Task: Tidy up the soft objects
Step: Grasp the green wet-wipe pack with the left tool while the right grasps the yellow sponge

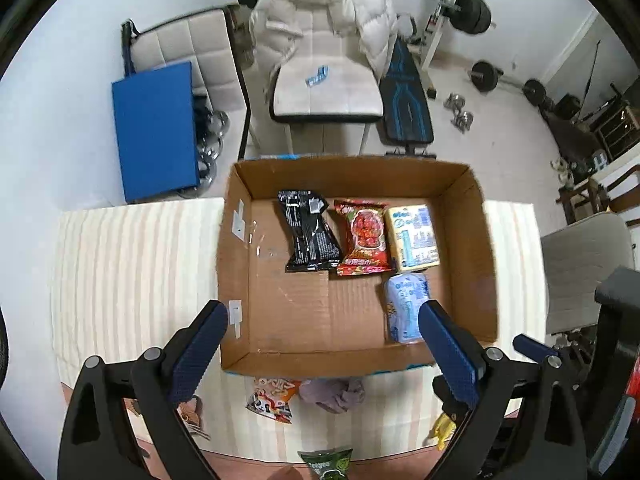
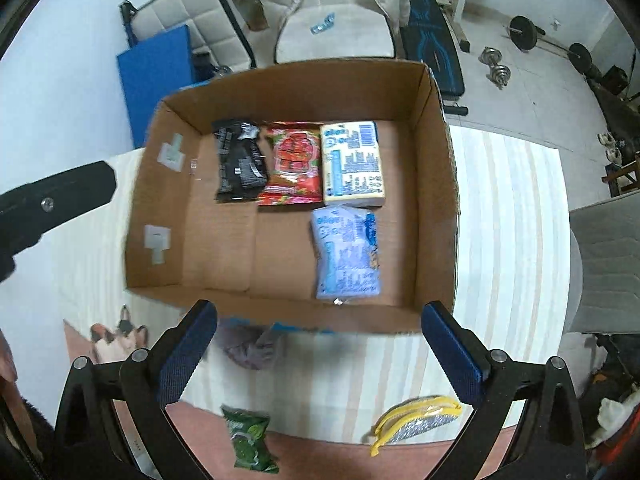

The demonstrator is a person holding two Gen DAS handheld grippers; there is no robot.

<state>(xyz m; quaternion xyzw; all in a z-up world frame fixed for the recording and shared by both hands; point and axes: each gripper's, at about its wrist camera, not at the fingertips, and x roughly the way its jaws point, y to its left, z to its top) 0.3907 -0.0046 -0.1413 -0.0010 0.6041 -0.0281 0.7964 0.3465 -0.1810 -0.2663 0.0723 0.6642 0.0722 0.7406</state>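
An open cardboard box [image 1: 236, 248] [image 2: 152, 208] stands on the striped table cloth. Inside lie a black packet [image 1: 308, 236] [image 2: 239, 164], a red snack packet [image 1: 362, 238] [image 2: 294, 164], a yellow tissue pack [image 1: 414, 238] [image 2: 354, 162] and a blue tissue pack [image 1: 404, 300] [image 2: 346, 254]. In front of the box lie a purple cloth [image 1: 332, 394] [image 2: 250, 346], an orange snack packet [image 1: 272, 398], a green packet [image 1: 326, 464] [image 2: 248, 438] and a yellow-edged pouch [image 2: 412, 422]. My left gripper [image 1: 324, 344] and right gripper [image 2: 320, 344] are open and empty above the box's near edge.
A cat-print item [image 2: 116, 338] lies at the table's near left. Behind the table stand a chair with a white jacket [image 1: 324, 40], a blue mat [image 1: 156, 128], a weight bench [image 1: 406, 100] and dumbbells [image 2: 496, 66]. A grey chair [image 2: 604, 264] stands at the right.
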